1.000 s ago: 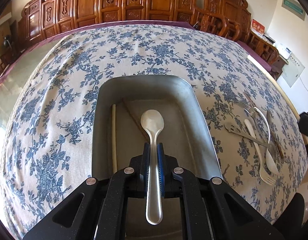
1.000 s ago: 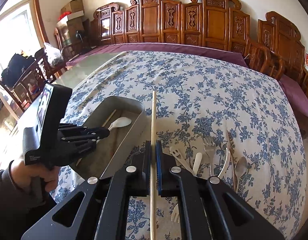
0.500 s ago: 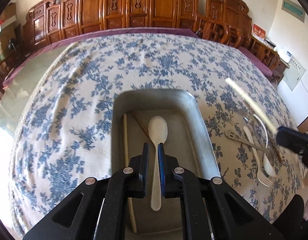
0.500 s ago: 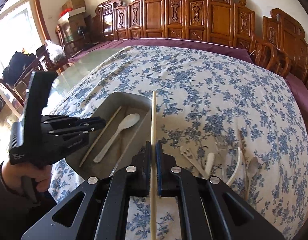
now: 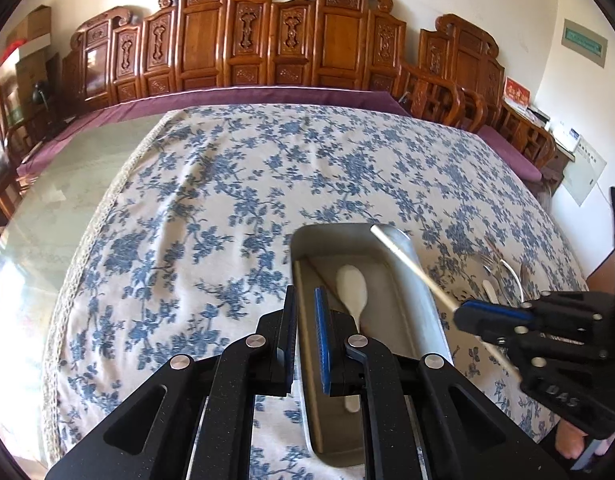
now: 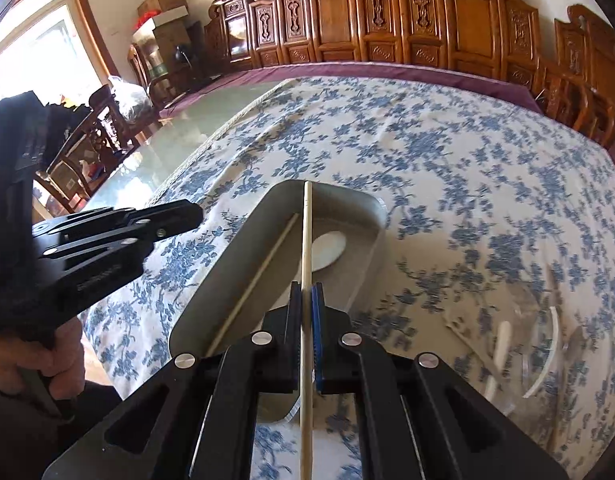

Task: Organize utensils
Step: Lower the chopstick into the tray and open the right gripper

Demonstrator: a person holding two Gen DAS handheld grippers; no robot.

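Count: one metal tray (image 5: 423, 320) on the floral tablecloth (image 5: 227, 208). In it I see one white spoon (image 5: 352, 290) and one thin chopstick (image 6: 253, 280) lying along the tray's left side in the right wrist view. A second chopstick (image 6: 306, 264) is in my right gripper (image 6: 306, 300). A loose pile of cutlery (image 5: 503, 276) sits on the cloth to the right of the tray; a fork and some white pieces show, but the pile is too blurred to count.

Change from a second ago: the left gripper (image 5: 305, 312) had the white spoon clamped over the tray; the spoon now lies on the tray floor ahead and slightly right of the left jaws. The right gripper has carried its chopstick from over the cloth to over the tray.

Jaws: left nearly closed, a narrow gap, nothing between the pads, over the tray's left rim. Right clenched on the chopstick near mid-length; the stick runs straight ahead from the jaws, its tip over the tray's far end.
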